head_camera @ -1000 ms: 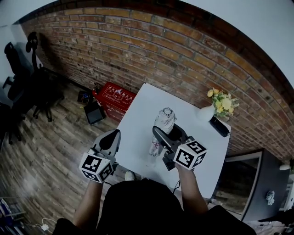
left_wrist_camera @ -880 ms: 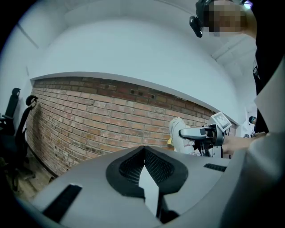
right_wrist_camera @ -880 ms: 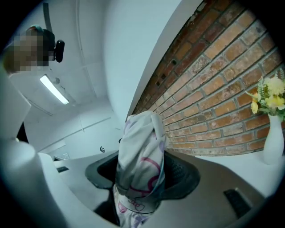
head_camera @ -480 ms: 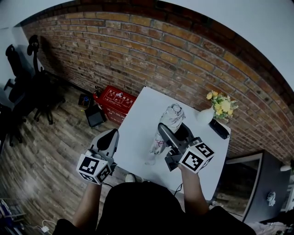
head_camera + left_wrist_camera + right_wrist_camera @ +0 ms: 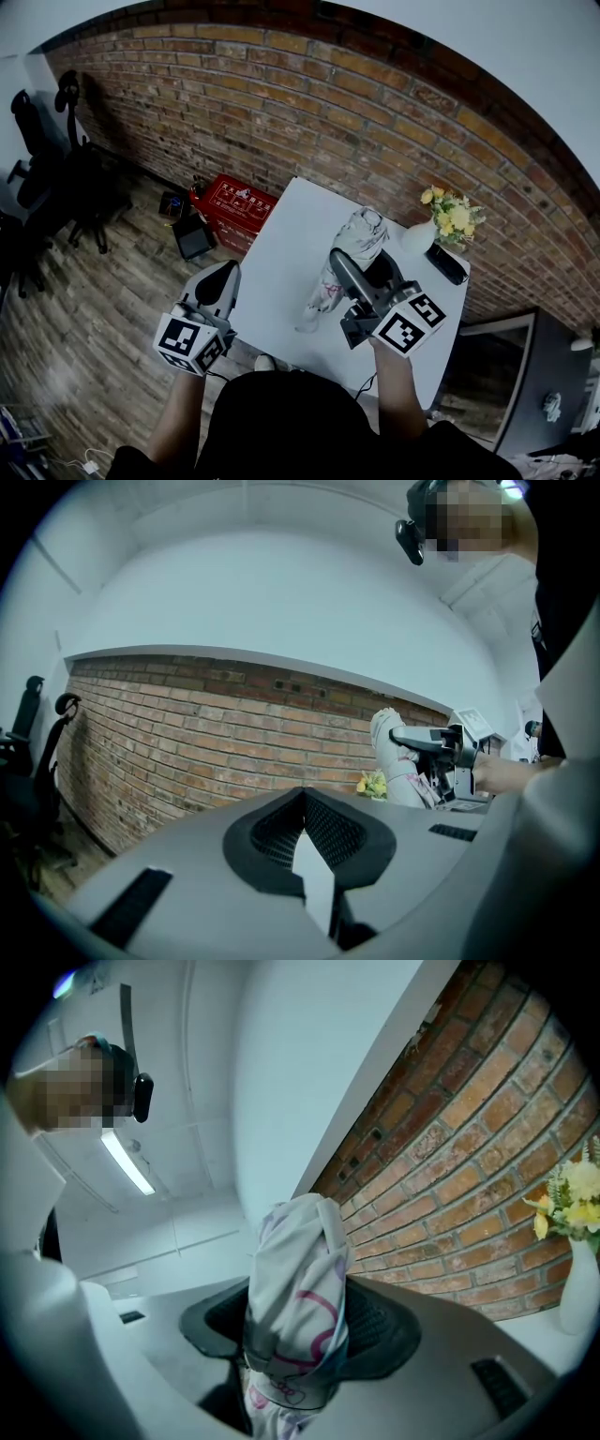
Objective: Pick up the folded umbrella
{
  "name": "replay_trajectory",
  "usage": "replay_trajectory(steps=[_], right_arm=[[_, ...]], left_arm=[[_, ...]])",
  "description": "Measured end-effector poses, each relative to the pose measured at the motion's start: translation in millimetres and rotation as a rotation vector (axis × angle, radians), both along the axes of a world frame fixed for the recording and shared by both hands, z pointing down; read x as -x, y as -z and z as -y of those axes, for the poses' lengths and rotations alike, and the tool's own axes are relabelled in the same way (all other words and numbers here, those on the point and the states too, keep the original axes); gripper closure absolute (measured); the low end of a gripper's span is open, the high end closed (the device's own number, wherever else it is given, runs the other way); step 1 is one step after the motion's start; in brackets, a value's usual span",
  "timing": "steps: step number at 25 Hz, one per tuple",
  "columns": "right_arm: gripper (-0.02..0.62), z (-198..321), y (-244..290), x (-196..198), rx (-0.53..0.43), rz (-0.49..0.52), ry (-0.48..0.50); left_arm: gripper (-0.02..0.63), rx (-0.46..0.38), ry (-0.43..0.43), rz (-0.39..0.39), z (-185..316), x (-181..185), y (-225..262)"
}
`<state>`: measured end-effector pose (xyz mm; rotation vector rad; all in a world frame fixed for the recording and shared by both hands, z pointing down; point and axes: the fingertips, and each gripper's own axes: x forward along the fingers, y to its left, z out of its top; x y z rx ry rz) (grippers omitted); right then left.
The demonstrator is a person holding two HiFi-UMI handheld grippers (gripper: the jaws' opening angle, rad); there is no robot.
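The folded umbrella (image 5: 343, 251), white with pink and purple print, hangs tilted above the white table (image 5: 281, 246). My right gripper (image 5: 360, 266) is shut on its middle. In the right gripper view the umbrella (image 5: 296, 1299) fills the space between both dark pads and its strapped top sticks out past them. The left gripper view shows the umbrella (image 5: 397, 767) at the right, held by the right gripper (image 5: 424, 739). My left gripper (image 5: 222, 281) hovers over the floor left of the table, jaws shut with nothing in them (image 5: 306, 834).
A white vase of yellow flowers (image 5: 433, 221) and a dark flat object (image 5: 448, 260) stand at the table's far right corner. A brick wall runs behind. On the floor lie a red crate (image 5: 234, 201) and a black box (image 5: 192, 234); office chairs (image 5: 56, 178) stand at left.
My right gripper has risen with the umbrella, which has shifted up and to the right in the head view and come off the tabletop. The left gripper has barely moved.
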<state>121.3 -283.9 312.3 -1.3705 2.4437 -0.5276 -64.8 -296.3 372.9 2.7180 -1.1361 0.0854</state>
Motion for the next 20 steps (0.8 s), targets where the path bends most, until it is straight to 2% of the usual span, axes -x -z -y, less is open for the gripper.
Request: replay_trajectory(steps=[20], right_arm=[[0.330, -12, -11, -3, 0.027, 0.002, 0.000]], left_arm=[[0.592, 0.026, 0.019, -0.009, -13, 4, -8]])
